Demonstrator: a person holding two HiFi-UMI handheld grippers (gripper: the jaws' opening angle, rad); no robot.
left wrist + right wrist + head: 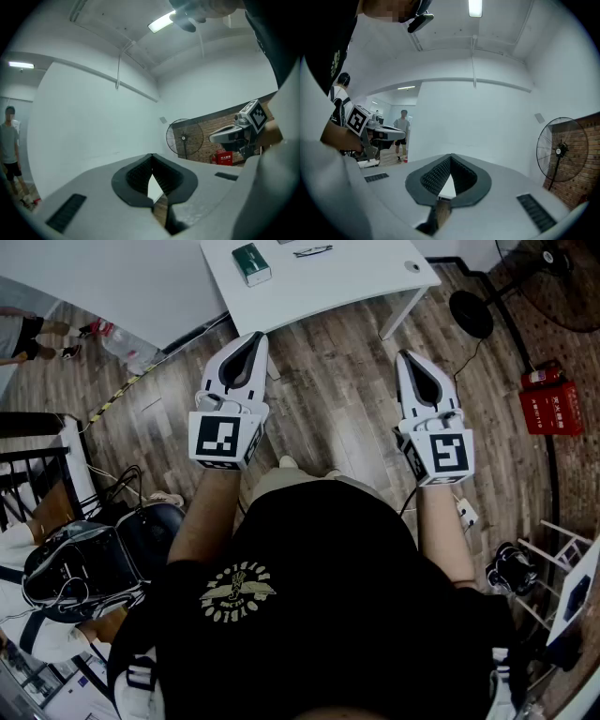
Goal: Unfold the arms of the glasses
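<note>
Glasses [312,251] lie beyond left gripper [255,339] and right gripper [406,356], both level.

Black T-shirt [319,549], gold emblem [238,592], white left tool [254,337] and right tool [405,356], black ribbed pads [139,174], square-marker cubes [225,440]
</note>
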